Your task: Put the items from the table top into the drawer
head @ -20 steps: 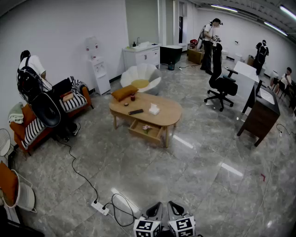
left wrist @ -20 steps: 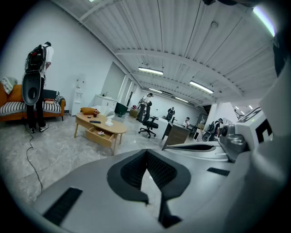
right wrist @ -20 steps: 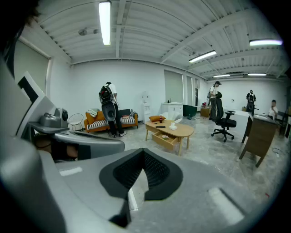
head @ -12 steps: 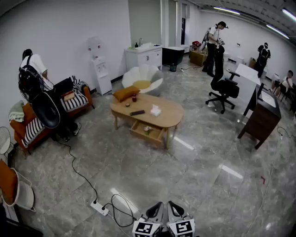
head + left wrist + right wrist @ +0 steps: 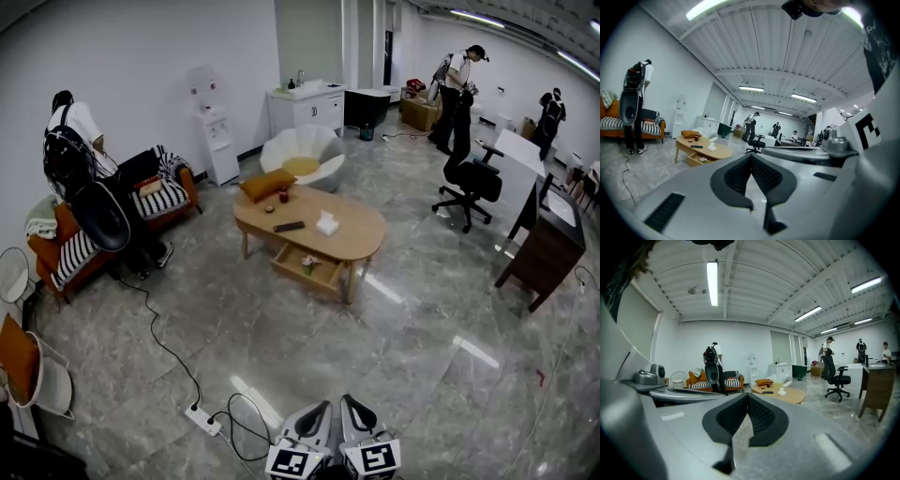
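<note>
Across the floor, table (image 5: 356, 230) farther right

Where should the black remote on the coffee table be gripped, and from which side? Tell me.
Probably across its narrow width near mid-length, coming from above: the black remote lies flat on the table, long and thin, so its two long edges are the faces to close on. It is far off, so this is tentative.
</note>
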Available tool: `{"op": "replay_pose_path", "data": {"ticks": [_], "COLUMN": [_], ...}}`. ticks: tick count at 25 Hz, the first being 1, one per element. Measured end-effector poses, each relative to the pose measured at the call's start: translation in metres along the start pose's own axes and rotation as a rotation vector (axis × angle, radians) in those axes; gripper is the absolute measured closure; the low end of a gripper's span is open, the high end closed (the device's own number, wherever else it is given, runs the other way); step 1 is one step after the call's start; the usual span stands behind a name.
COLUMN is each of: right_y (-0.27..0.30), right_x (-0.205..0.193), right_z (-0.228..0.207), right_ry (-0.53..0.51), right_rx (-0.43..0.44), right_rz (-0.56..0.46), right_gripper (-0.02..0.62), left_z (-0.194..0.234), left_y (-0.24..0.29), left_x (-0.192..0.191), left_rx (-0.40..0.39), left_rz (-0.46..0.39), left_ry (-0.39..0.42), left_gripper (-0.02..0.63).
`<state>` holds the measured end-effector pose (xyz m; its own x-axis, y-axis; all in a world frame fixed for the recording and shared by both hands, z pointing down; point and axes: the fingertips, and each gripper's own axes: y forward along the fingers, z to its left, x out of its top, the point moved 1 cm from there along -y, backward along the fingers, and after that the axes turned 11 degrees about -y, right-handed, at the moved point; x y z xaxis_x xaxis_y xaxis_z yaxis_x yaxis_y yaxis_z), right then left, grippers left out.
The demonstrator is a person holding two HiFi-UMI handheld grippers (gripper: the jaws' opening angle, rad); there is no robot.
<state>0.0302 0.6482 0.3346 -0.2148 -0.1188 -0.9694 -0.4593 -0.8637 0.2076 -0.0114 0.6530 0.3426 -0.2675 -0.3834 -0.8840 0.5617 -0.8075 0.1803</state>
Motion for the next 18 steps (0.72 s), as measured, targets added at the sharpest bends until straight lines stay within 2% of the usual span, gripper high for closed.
{"op": "replay_pose_path", "data": {"ticks": [4, 18], "right_y": [0.025, 0.117], "right_x": [-0.005, 0.015], "right_z": [-0.023, -0.13], "right_ry": [-0.015, -0.053], "right_rx": [0.032, 0.101], "right_rz": [0.017, 0.011], "right_gripper": [0.592, 0.592], "left_z": [0.008, 0.021], "left_y": [0.035, 0.17], "left_x": [0.017, 0.054], "left_rx": [0.023, 0.07], "left_rz": [-0.025, -0.009], "left_ry": [-0.013, -0.028], "left_gripper": [0.597, 0.597]}}
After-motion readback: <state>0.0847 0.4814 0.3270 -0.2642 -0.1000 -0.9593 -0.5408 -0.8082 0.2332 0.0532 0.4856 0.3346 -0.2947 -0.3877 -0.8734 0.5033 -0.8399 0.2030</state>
